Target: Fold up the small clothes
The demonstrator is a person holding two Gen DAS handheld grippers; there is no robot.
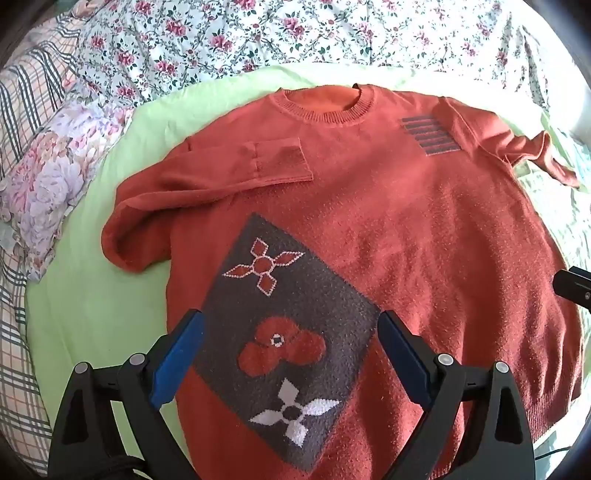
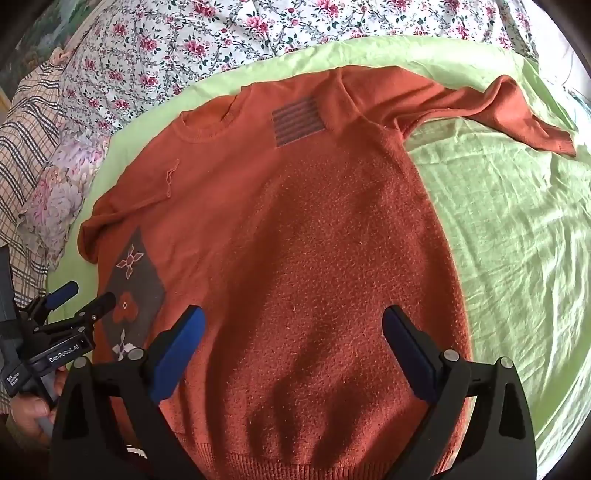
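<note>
An orange knit sweater lies front up on a light green sheet. It has a grey diamond patch with flower motifs and a small grey striped patch. Its left sleeve is folded in across the chest. Its right sleeve stretches out over the sheet. My left gripper is open and empty, above the diamond patch. My right gripper is open and empty, above the sweater's lower body. The left gripper also shows in the right wrist view.
A floral quilt lies beyond the sweater. A flowered pillow and plaid bedding lie at the left. Bare green sheet spreads to the sweater's right. The right gripper's tip shows at the right edge.
</note>
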